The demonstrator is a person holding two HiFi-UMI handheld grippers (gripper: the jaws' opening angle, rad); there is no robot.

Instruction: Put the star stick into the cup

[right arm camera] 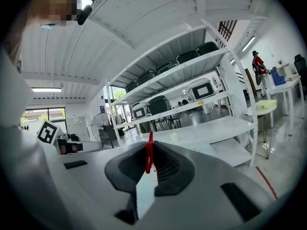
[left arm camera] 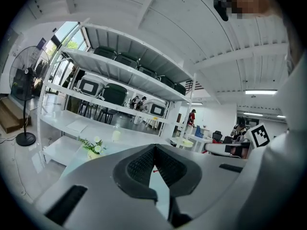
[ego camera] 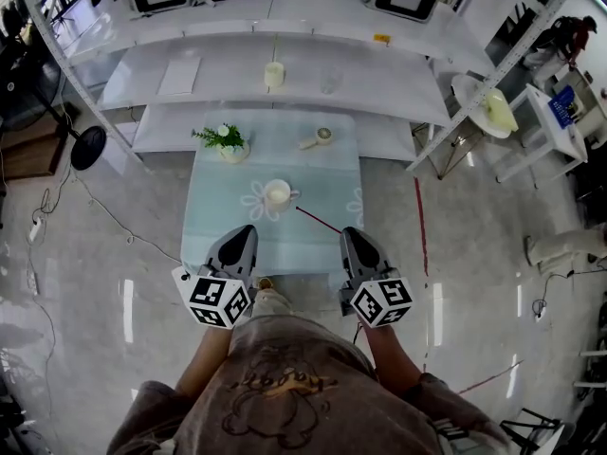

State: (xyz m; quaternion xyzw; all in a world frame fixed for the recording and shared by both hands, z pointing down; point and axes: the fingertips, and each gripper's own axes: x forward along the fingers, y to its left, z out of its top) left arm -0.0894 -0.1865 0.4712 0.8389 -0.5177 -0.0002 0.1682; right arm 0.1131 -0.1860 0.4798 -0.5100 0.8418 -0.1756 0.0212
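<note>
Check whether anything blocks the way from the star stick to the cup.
Nothing visible does. The star stick, clamped in the right gripper, reaches over the table toward the cup; the potted plant stands farther back, off that line.

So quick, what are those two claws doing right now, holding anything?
The left gripper is closed, with nothing in it.
The right gripper is closed on the red stick.
</note>
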